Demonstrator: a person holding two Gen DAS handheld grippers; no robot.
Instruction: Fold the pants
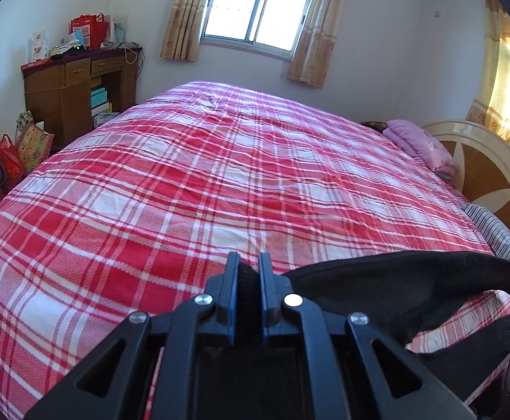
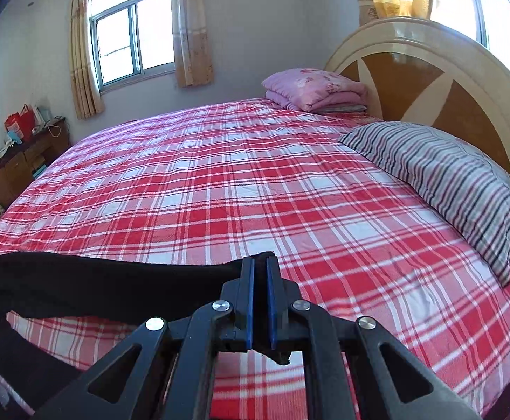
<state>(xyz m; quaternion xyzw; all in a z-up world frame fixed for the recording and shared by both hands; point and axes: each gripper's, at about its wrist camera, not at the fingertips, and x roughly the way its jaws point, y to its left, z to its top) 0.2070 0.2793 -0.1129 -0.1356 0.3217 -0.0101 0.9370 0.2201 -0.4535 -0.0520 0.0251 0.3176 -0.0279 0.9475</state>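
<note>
The black pants (image 1: pixel 405 280) hang stretched between my two grippers above the near edge of the bed. My left gripper (image 1: pixel 247 262) is shut on one end of the pants' top edge, with black cloth bunched between its blue pads. My right gripper (image 2: pixel 260 266) is shut on the other end of the pants (image 2: pixel 97 280); a scrap of black cloth pokes out below its jaws. The rest of the pants droops down toward the bed's near side and out of view.
The bed (image 2: pixel 255 182) has a red and white plaid sheet. A striped pillow (image 2: pixel 444 175) and a folded pink blanket (image 2: pixel 314 87) lie by the headboard (image 2: pixel 430 70). A wooden desk (image 1: pixel 76 94) with clutter stands at the far left, with bags (image 1: pixel 27 150) on the floor.
</note>
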